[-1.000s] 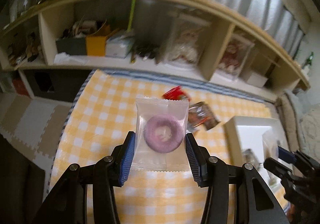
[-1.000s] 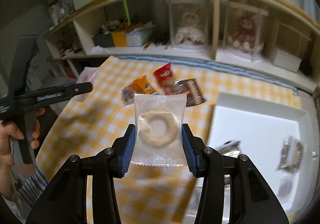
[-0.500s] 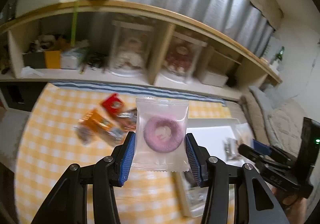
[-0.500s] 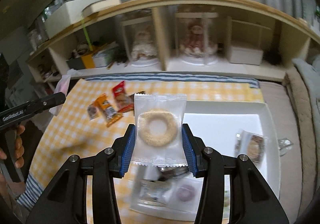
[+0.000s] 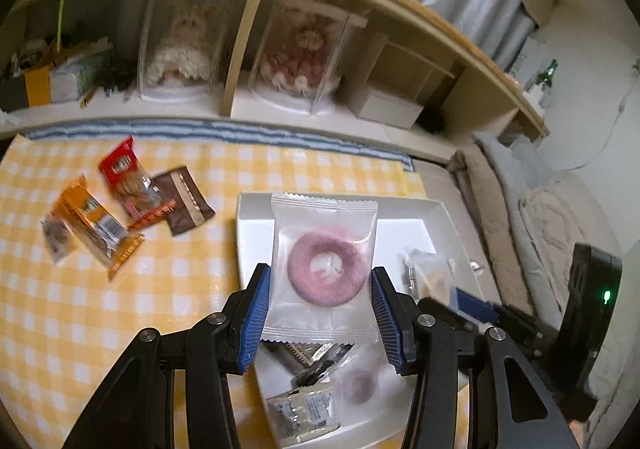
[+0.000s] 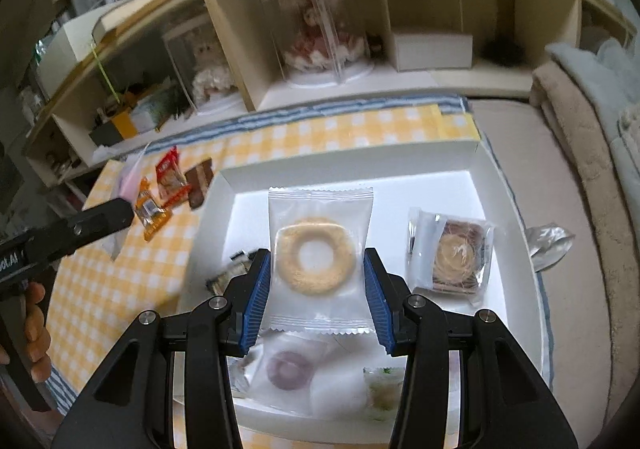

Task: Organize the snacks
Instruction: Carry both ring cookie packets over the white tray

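Note:
My left gripper [image 5: 322,309] is shut on a clear packet holding a pink ring biscuit [image 5: 326,269], carried above the white tray [image 5: 400,205]. My right gripper [image 6: 316,293] is shut on a clear packet with a beige ring biscuit [image 6: 318,255], over the same white tray [image 6: 352,159]. Several wrapped snacks lie in the tray, among them a purple ring packet [image 6: 290,371] and a brown round snack [image 6: 454,255]. On the yellow checked cloth [image 5: 120,329] to the left lie a red packet [image 5: 128,181], an orange packet [image 5: 98,225] and a brown packet [image 5: 184,199].
A curved wooden shelf [image 5: 240,37] with doll cases and boxes runs behind the table. A beige cushion and blanket [image 5: 540,233] lie to the right of the tray. The other gripper [image 6: 68,233] and a hand [image 6: 34,325] show at the right wrist view's left edge.
Both grippers have swung to the right, from over the checked cloth to above the white tray, each still holding its ring-biscuit packet. The loose snacks on the cloth have slid leftward in view.

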`<move>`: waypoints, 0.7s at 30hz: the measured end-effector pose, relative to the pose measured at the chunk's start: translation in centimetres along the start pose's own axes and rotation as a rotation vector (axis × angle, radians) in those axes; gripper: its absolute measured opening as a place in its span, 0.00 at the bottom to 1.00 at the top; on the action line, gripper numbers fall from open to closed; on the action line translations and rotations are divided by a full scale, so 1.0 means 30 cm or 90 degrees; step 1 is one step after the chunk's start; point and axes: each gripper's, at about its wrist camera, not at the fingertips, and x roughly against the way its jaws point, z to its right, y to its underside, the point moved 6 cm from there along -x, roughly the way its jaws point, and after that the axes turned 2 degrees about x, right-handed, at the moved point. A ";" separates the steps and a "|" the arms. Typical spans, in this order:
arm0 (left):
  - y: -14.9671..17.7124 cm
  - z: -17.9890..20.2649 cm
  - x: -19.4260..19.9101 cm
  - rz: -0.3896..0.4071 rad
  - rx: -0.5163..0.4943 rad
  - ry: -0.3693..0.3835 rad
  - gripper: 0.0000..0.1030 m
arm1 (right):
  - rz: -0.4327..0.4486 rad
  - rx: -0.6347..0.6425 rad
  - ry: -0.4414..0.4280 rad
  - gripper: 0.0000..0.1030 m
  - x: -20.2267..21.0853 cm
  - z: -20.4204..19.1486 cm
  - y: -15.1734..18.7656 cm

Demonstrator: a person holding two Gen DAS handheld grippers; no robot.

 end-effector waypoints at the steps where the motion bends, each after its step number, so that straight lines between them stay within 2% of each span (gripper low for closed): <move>1: -0.007 0.003 -0.027 -0.005 0.006 0.003 0.47 | -0.006 -0.001 -0.001 0.45 -0.010 0.003 0.010; 9: -0.057 0.004 -0.175 -0.019 0.034 0.006 0.47 | -0.053 -0.021 -0.016 0.45 -0.104 0.033 0.072; 13: -0.057 -0.004 -0.217 -0.029 0.038 -0.007 0.47 | -0.076 -0.022 -0.004 0.45 -0.133 0.060 0.106; 21: -0.088 -0.033 -0.326 -0.039 0.052 -0.032 0.47 | -0.087 -0.029 -0.001 0.45 -0.136 0.096 0.124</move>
